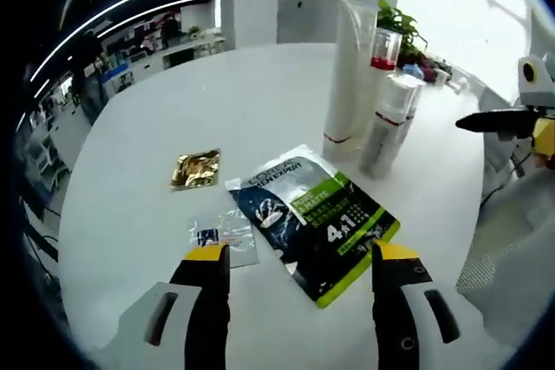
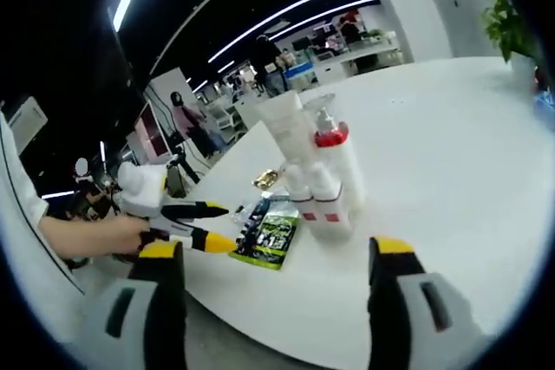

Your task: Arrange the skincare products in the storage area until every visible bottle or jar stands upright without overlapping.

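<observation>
Right now your left gripper [image 1: 299, 266] hangs spread wide over the round white table [image 1: 260, 101], jaws empty, straddling the near end of the dark-and-green L'Oréal sachet [image 1: 316, 218] lying flat. Just left of it sit a small clear packet [image 1: 224, 237] and, farther off, a gold foil sachet [image 1: 195, 169]. Beyond the sachet, the tall white tube [image 1: 347, 75], the red-collared pump bottle [image 1: 381, 67] and a smaller white bottle [image 1: 392, 123] stand upright, huddled close together. Your right gripper [image 2: 273, 266] is also spread and empty, well apart from that cluster.
</observation>
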Available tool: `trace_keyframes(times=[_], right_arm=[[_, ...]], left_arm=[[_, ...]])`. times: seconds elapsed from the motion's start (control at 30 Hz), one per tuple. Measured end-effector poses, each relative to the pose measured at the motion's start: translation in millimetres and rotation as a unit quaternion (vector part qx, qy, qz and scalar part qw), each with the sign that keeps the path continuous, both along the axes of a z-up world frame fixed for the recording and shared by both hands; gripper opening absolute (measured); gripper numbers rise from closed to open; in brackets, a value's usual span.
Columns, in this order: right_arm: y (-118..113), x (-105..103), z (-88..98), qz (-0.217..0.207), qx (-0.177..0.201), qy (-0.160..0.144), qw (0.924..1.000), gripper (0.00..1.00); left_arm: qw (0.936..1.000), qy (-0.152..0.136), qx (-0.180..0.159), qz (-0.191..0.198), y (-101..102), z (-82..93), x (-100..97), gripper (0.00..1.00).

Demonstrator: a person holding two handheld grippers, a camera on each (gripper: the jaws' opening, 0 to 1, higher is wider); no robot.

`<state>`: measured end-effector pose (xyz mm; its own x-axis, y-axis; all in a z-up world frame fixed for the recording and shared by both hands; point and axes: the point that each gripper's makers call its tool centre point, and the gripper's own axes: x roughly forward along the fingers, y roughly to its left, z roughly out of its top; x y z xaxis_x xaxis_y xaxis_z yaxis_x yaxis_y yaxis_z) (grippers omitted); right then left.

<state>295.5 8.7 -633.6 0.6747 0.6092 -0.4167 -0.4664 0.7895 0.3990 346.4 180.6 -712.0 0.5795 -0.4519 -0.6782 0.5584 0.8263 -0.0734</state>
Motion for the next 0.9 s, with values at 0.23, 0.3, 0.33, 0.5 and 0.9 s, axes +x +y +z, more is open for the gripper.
trace_keyframes(times=[0.23, 0.3, 0.33, 0.5, 0.9], right_arm=[[-0.9, -4.6, 4.1, 0.001, 0.001, -0.008, 1.0, 0.89], [-1.9, -5.9, 5.6, 0.001, 0.002, -0.01, 1.0, 0.9], [-2.3, -6.4, 6.2, 0.001, 0.002, -0.01, 0.9999, 0.9], [-4.5, -8.0, 8.9, 0.001, -0.001, -0.016, 0.9999, 0.91], [-10.6, -9.1, 16.3, -0.002, -0.008, -0.029, 0.9995, 0.94]], left_arm=[[0.9999, -0.009, -0.005, 0.011, 9.6, 11.7, -11.8, 0.71], [0.9998, -0.009, -0.008, 0.013, 11.3, 14.8, -15.7, 0.72], [0.9998, -0.01, -0.009, 0.014, 12.1, 16.0, -17.1, 0.73], [0.9996, -0.013, -0.019, 0.018, 16.0, 24.7, -27.0, 0.76], [0.9985, -0.023, -0.034, 0.037, 27.0, 43.8, -41.1, 0.8]])
